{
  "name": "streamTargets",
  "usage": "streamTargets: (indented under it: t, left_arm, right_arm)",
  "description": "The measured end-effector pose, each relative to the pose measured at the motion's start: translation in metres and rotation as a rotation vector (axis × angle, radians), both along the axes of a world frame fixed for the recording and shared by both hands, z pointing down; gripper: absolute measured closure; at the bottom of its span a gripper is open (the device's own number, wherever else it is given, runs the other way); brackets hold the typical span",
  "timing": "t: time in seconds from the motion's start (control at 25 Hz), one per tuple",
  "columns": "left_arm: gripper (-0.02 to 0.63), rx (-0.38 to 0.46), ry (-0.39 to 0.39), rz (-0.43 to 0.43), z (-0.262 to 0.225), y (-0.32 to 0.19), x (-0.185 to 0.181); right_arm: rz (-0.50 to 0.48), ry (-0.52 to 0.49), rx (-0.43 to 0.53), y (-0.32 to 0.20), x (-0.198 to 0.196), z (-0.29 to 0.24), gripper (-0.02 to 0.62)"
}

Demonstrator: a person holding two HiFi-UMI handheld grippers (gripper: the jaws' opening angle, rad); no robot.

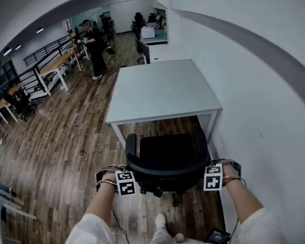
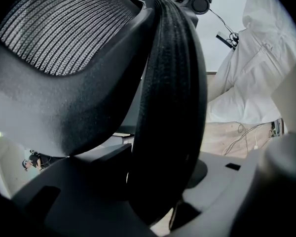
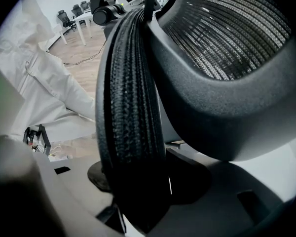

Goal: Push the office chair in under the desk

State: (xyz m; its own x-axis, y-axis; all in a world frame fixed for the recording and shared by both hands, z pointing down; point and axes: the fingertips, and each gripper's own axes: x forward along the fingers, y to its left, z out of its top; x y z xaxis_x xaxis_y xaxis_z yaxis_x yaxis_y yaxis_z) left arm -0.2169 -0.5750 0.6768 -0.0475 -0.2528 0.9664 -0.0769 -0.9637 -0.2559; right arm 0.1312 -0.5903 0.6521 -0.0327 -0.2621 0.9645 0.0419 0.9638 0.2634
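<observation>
office chair: black office chair (image 1: 168, 154) on the wood floor (image 1: 66, 151), facing the white surface (image 1: 162, 90). It's lined up between the two near legs, a bit closer to the near-right corner.
how far in: the front of the seat looks like it's just at the near edge, and the rest sticks out toward the person, so mostly not under yet.
backrest: the curved top rim of the backrest (image 1: 165, 173) is the handle here.
left hand-held gripper: left hand-held gripper (image 2: 155, 194) is clenched on the rim's left end, with the padded edge right between the jaws.
right hand-held gripper: right hand-held gripper (image 3: 138, 196) has the same grasp on the rim's right end.
step: I'd call this the push itself, both sides gripped and the chair aimed at the gap.
next move: needs an even shove from both sides so it rolls straight. The right armrest is near the near-right leg and the wall (image 1: 254, 85), so a skew could catch there.
around: a person (image 1: 95, 47) stands well off past the far-left corner.
</observation>
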Motion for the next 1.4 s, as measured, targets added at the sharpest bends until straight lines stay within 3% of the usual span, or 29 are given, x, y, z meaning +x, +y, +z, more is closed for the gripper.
streamTargets:
  t: [0.84,1.4]
  left_arm:
    - [0.403,0.0,0.001,0.007,0.006,-0.119,-0.002]
    - [0.403,-0.025,-0.006,0.016,0.008,-0.162,-0.001]
  right_arm:
    - [0.013,0.003,0.0,-0.116,-0.002,0.004,0.356]
    - [0.046,-0.013,0.021,-0.165,0.006,0.015,0.353]
